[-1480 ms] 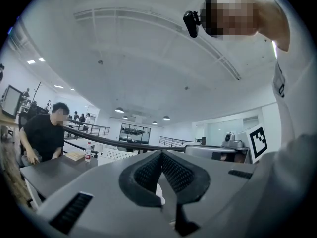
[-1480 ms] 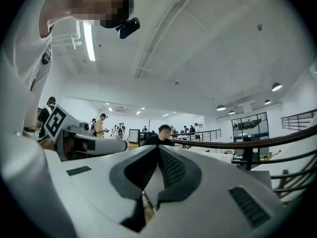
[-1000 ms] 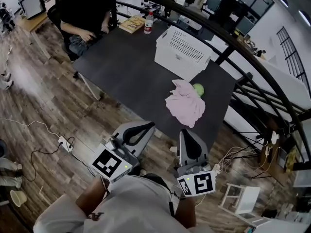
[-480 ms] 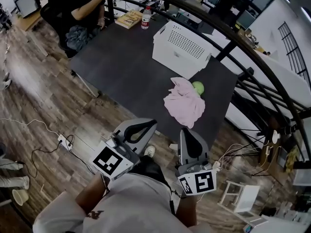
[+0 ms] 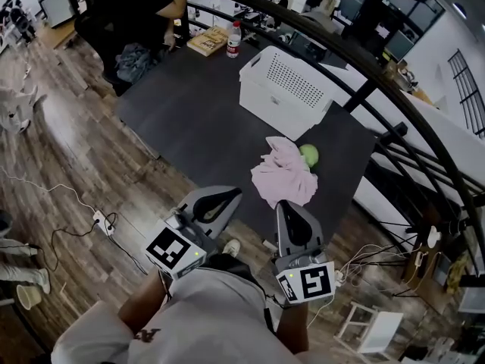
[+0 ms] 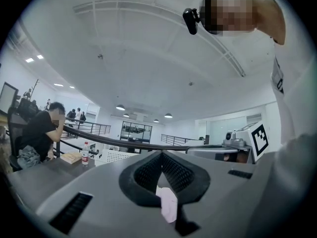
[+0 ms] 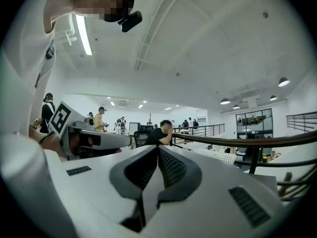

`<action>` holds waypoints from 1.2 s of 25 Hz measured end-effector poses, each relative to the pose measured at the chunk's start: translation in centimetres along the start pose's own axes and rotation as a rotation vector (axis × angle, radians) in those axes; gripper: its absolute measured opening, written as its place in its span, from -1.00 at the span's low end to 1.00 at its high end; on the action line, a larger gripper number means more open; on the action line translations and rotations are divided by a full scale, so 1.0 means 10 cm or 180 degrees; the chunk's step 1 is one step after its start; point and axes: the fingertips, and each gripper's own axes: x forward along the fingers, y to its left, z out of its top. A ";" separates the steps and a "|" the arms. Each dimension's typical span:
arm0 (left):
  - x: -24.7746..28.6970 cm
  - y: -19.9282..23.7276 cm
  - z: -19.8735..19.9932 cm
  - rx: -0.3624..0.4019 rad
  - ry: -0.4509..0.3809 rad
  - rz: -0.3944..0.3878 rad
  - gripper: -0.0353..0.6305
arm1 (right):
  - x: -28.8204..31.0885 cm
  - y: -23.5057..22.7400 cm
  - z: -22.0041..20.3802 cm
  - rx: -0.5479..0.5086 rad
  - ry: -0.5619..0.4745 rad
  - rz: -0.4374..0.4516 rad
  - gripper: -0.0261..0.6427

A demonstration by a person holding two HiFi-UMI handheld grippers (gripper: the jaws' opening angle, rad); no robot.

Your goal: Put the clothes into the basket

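Facing left gripper [image 5: 236,194] and right gripper [image 5: 286,204], both clenched empty: pink cloth [image 5: 282,179], green ball [image 5: 309,155] beside it.

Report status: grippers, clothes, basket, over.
Left gripper shut, right gripper shut, both short of table. Pink cloth on table, outside white basket. Green ball beside cloth.

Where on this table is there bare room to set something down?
The widest bare patch of the table is its left half, bordered by the book and bottle at the far corner, the white basket and the pink cloth. Crowded: the near right corner, where the cloth and a green object lie in front of the basket.
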 end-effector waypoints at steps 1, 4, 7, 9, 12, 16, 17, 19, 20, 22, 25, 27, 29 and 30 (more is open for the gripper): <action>0.04 0.00 0.00 0.0001 -0.0002 0.0016 -0.88 | 0.01 -0.04 0.00 -0.0010 -0.0003 0.0032 -0.86; 0.15 0.00 0.00 -0.0002 -0.0002 0.0089 -0.88 | 0.03 -0.15 -0.02 -0.0019 -0.0015 0.0105 -0.86; 0.23 0.00 -0.03 -0.0008 0.0042 0.0124 -0.88 | 0.05 -0.25 -0.03 -0.0009 -0.0033 0.0133 -0.86; 0.29 0.00 -0.03 0.0004 0.0051 0.0121 -0.88 | 0.06 -0.31 0.00 0.0001 -0.0054 0.0127 -0.86; 0.41 0.03 -0.03 0.0042 0.0058 0.0086 -0.88 | 0.14 -0.40 0.03 0.0015 -0.0084 0.0109 -0.86; 0.57 0.11 -0.06 0.0049 0.0079 0.0016 -0.88 | 0.27 -0.50 -0.01 0.0001 -0.0046 0.0072 -0.86; 0.61 0.14 -0.07 0.0036 0.0092 -0.0014 -0.88 | 0.31 -0.52 -0.03 -0.0003 -0.0028 0.0050 -0.86; 0.70 0.22 -0.08 0.0048 0.0102 -0.0076 -0.88 | 0.39 -0.58 -0.05 -0.0014 -0.0005 -0.0007 -0.86; 0.75 0.27 -0.08 0.0076 0.0108 -0.0107 -0.88 | 0.43 -0.61 -0.05 -0.0020 -0.0001 -0.0036 -0.86; 0.85 0.35 -0.09 0.0152 0.0127 -0.0176 -0.88 | 0.52 -0.67 -0.04 -0.0039 -0.0005 -0.0090 -0.86; 0.98 0.46 -0.09 0.0172 0.0123 -0.0319 -0.88 | 0.68 -0.78 -0.05 -0.0070 0.0034 -0.0196 -0.86; 1.05 0.55 -0.10 0.0118 0.0125 -0.0419 -0.88 | 0.78 -0.84 -0.07 -0.0073 0.0070 -0.0276 -0.86; 1.12 0.64 -0.11 0.0094 0.0138 -0.0511 -0.88 | 0.87 -0.89 -0.09 -0.0042 0.0094 -0.0362 -0.86; 1.16 0.69 -0.11 0.0098 0.0148 -0.0555 -0.88 | 0.90 -0.92 -0.11 -0.0017 0.0109 -0.0412 -0.86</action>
